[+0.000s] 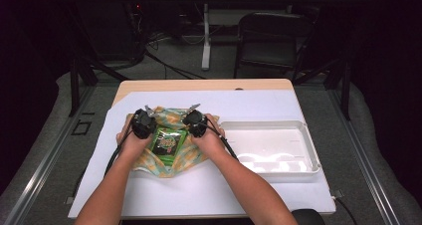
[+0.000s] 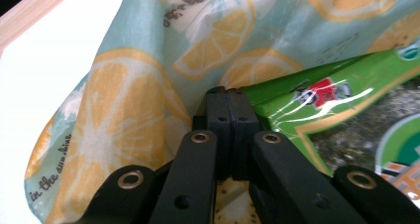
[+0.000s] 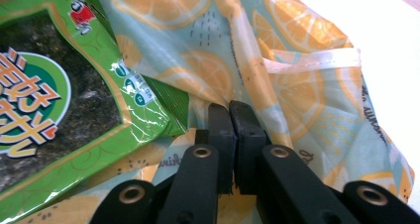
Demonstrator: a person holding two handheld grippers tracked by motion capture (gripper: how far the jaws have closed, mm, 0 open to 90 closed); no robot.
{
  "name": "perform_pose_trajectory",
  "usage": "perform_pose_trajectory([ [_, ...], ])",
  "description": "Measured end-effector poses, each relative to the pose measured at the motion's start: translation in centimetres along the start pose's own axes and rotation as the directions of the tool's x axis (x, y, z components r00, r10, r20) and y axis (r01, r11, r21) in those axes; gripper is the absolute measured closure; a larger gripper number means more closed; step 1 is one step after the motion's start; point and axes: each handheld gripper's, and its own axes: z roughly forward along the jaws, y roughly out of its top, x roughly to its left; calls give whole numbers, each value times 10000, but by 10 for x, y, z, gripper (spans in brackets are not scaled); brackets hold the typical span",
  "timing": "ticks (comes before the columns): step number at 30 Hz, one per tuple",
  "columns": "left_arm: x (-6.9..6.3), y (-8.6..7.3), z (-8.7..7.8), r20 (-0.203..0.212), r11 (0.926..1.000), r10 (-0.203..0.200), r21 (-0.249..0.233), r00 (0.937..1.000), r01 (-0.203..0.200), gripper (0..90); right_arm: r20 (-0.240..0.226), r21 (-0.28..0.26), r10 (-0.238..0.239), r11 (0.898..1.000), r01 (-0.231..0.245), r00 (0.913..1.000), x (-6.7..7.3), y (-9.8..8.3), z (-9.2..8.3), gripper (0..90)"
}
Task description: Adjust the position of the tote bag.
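Observation:
A lemon-print cloth bag lies on the white-covered table in front of the person. On it rests a green snack packet. My left gripper is at the packet's left far corner, jaws pressed together on a fold of the cloth beside the packet. At the packet's right far corner my right gripper is likewise shut on the cloth, with the packet lying to its left.
A shallow white tray stands to the right of the bag. The white sheet covers most of the wooden table. A black chair and cables are on the floor beyond the table's far edge.

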Motion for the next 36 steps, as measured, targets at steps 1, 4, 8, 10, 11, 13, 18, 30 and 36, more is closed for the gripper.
perform_pose_trajectory([
  [1,0,0,1,9,10000,-15,34,10000,15,900,60,159,-100,9998,99,9999,0,0,1,898],
  [4,0,-1,7,-102,9996,100,253,9999,-97,900,168,406,-209,9990,202,9996,0,1,3,900],
  [8,3,-4,9,-134,9993,-65,380,9999,70,900,239,573,-81,9983,68,9997,1,1,7,900],
  [10,4,-5,9,-179,9991,-75,421,9998,82,900,226,729,-75,9973,58,9997,0,2,8,900],
  [11,5,-5,9,-210,9991,-113,417,9997,121,900,203,896,-84,9960,65,9998,-1,3,9,900],
  [13,6,-6,9,-177,9990,-161,416,9997,169,900,228,974,-85,9952,63,9997,0,4,10,900],
  [18,5,-6,9,-249,9989,-142,442,9996,152,900,187,1154,-81,9933,58,9998,0,6,10,900],
  [30,11,-10,8,-478,9971,-463,583,9978,491,900,435,1455,170,9891,-232,9989,-5,5,9,900],
  [36,12,-12,7,-497,9963,-659,528,9966,685,900,552,1547,362,9870,-443,9978,-8,4,9,900],
])
